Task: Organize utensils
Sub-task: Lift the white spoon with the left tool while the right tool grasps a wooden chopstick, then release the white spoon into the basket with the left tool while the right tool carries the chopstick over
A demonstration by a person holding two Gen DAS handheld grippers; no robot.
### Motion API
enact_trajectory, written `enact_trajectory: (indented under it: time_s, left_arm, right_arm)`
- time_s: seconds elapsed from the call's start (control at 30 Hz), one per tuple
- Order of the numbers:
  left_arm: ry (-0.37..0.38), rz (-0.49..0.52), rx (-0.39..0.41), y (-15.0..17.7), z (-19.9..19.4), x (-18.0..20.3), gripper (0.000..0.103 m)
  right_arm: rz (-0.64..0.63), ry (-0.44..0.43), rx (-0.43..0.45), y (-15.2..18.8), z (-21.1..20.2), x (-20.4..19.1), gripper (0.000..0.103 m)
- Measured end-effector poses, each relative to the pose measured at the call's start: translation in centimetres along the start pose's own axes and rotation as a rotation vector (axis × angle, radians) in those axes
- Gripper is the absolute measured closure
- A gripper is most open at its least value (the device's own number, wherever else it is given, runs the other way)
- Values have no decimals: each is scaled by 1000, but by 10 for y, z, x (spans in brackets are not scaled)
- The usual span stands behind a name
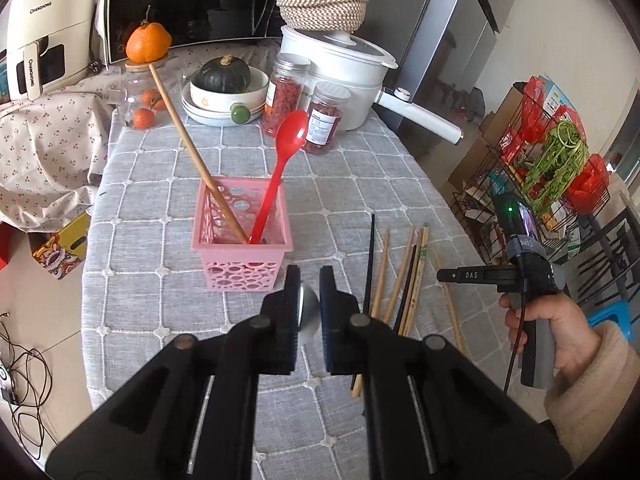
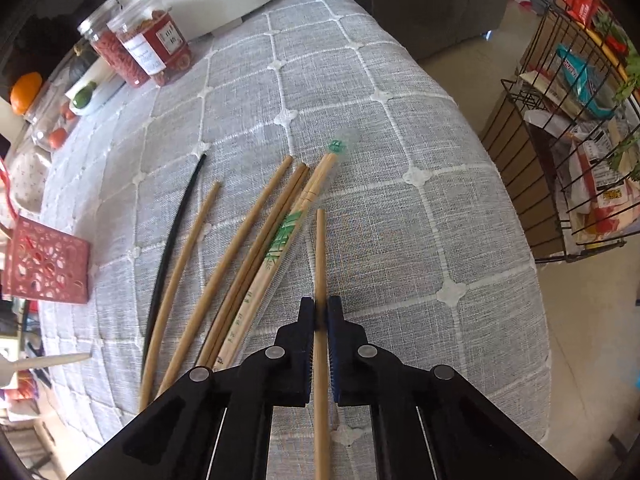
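Wooden chopstick point(image 2: 320, 264) was pinched by right gripper point(image 2: 320, 307); left gripper point(image 1: 310, 280) clamped a metal spoon point(image 1: 309, 316). Pickup step, I'd say. Next: lift both, drop into pink basket point(image 1: 242, 245).

pink perforated basket point(image 1: 243, 236), red spoon point(image 1: 280, 168), grey white-gridded tablecloth point(image 1: 168, 184), one black chopstick point(image 2: 172, 240).

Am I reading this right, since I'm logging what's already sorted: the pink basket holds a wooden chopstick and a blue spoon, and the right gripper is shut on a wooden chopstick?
One detail is wrong: the spoon in the pink basket is red, not blue, as the left wrist view shows. The wooden chopstick in the basket is right, and the right gripper is indeed shut on a wooden chopstick.
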State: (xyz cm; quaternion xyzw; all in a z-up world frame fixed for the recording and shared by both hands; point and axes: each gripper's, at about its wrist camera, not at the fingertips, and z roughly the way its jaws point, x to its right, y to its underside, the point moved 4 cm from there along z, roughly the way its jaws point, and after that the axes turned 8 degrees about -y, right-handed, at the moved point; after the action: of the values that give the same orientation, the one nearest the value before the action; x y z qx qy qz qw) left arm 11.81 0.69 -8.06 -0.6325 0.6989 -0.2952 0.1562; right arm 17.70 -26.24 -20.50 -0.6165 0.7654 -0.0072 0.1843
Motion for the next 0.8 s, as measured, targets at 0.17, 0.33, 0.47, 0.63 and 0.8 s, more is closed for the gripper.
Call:
enact_trajectory:
  time_s: [0.17, 0.33, 0.47, 0.63, 0.8]
  left_arm:
    - [7, -21, -5, 1, 0, -4, 93]
    - [1, -10, -1, 1, -5, -3, 93]
    - [8, -8, 33, -3, -19, -5, 93]
    - [41, -48, 100, -12, -42, -12, 93]
    - [88, -92, 201, -24, -71, -17, 93]
  right_arm:
    - [-13, -45, 46, -1, -21, -4, 97]
    - [-35, -93, 86, 2, -44, -13, 97]
    - [-62, -139, 131, 4, -65, -19, 97]
    - [-95, -196, 201, 9, -94, -29, 97]
    - [-125, -244, 268, 14, -123, -42, 97]
